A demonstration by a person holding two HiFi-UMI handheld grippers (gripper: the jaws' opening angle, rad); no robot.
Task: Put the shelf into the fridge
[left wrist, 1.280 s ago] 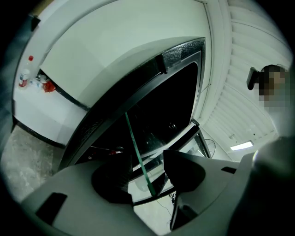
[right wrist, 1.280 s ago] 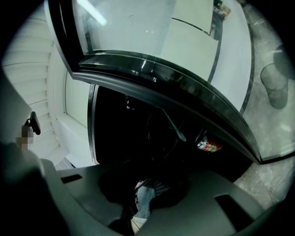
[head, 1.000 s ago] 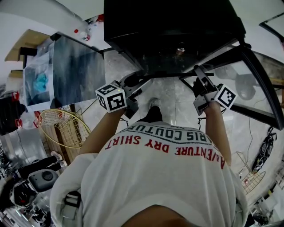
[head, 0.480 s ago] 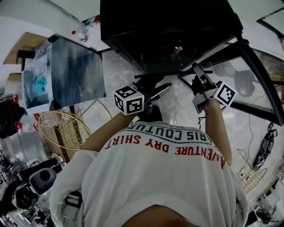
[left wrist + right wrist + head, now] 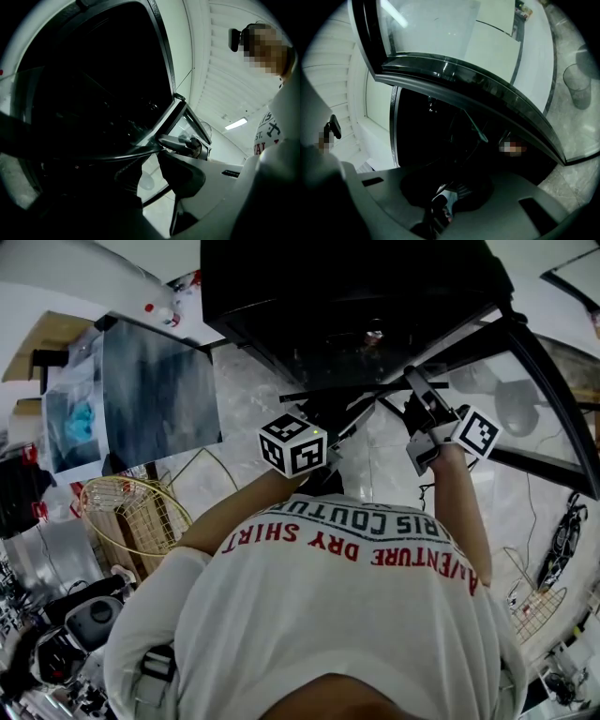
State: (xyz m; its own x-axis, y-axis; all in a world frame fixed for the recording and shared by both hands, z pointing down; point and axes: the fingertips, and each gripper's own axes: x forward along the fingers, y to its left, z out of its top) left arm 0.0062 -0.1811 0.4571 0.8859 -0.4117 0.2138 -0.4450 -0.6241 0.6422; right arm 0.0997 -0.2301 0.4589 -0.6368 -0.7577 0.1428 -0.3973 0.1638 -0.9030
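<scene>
The shelf (image 5: 375, 388), a glass pane in a thin dark rim, is held level at the mouth of the black fridge (image 5: 356, 296). My left gripper (image 5: 352, 420) is at the shelf's near edge, left of middle. Its jaws are closing with the dark rim (image 5: 112, 155) between them, and a gap still shows at the pads. My right gripper (image 5: 422, 409) is shut on the shelf's near right edge, where a pale strip (image 5: 449, 199) sits between its pads. The fridge inside is too dark to see any rails.
The fridge's glass door (image 5: 534, 418) stands open on the right, its dark frame (image 5: 464, 79) just above my right gripper. A wire basket (image 5: 131, 507) and a leaning grey panel (image 5: 159, 390) are on the left. Cables (image 5: 562, 540) lie on the floor at right.
My left gripper has moved right and forward, from the left side to the shelf's near edge. The right gripper has stayed on the shelf, with only a small shift.
</scene>
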